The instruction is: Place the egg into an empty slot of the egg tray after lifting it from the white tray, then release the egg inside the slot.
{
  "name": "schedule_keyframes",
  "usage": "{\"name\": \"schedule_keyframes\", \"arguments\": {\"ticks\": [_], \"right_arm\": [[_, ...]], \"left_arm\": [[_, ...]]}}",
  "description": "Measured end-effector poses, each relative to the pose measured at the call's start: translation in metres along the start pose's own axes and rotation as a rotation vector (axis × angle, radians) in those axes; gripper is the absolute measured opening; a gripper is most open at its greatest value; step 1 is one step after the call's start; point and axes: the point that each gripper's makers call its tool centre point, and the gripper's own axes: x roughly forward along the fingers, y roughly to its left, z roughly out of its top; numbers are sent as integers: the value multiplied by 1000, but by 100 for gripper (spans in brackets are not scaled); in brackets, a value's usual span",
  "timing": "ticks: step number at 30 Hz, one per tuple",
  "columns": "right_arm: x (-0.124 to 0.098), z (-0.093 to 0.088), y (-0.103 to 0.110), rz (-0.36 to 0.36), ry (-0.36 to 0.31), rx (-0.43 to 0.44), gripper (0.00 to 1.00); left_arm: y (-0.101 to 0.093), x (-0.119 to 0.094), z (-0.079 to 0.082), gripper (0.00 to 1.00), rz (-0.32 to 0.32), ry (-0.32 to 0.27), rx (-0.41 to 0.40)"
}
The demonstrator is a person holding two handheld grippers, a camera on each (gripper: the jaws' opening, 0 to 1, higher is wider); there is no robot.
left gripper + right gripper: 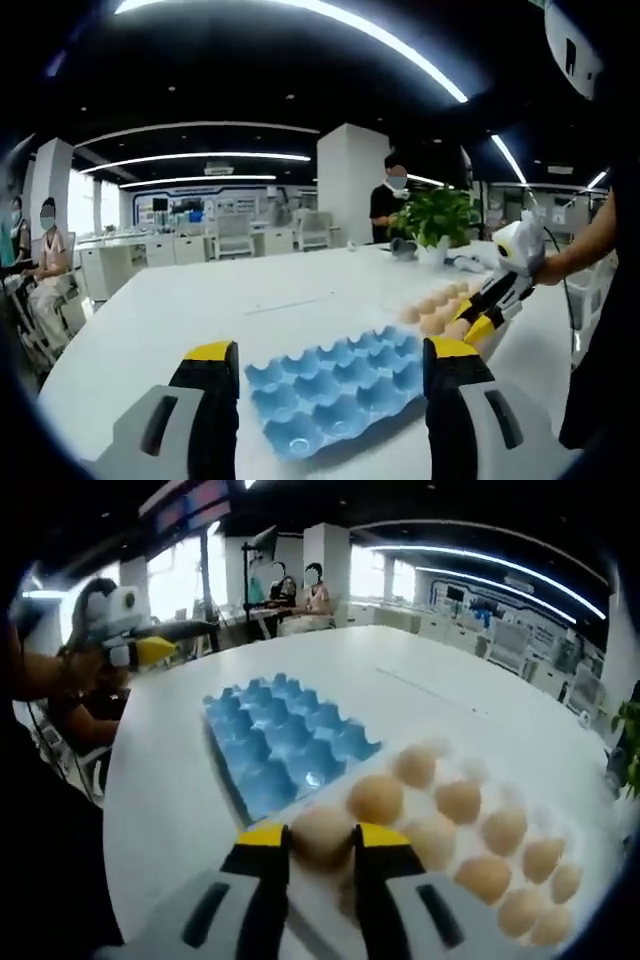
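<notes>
Open-plan office: long white table (200, 310), desk rows (150, 255), ceiling light strips (200, 157), potted plant (437, 215).

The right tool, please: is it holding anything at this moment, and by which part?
The right tool has its jaws around an egg in the white tray, one on either side. The left tool holds nothing.

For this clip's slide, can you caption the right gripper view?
Right gripper closing around an egg in the white tray, beside the empty blue egg tray.
</notes>
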Motion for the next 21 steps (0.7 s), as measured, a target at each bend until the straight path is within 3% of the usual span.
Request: {"name": "schedule_keyframes", "arguments": {"ticks": [4,6,8,10,13,21], "right_arm": [[-3,1,-6,-9,2,78,25],[-6,9,-5,-5,-31,105,25],[-8,10,-6,-22,-34,85,25],[-9,12,-6,-42,-36,123,25],[-10,15,-4,-59,-38,90,25],[-13,23,-3,-111,-72,136,25]], "left_arm": [[-3,-2,-5,76,-6,18,-16],[-3,-2,-5,76,-16,15,-2],[0,1,-6,76,-23,16,9],[4,2,-7,76,-33,15,7],[5,3,-8,76,-66,12,11],[13,3,-14,77,-117,24,53]]}}
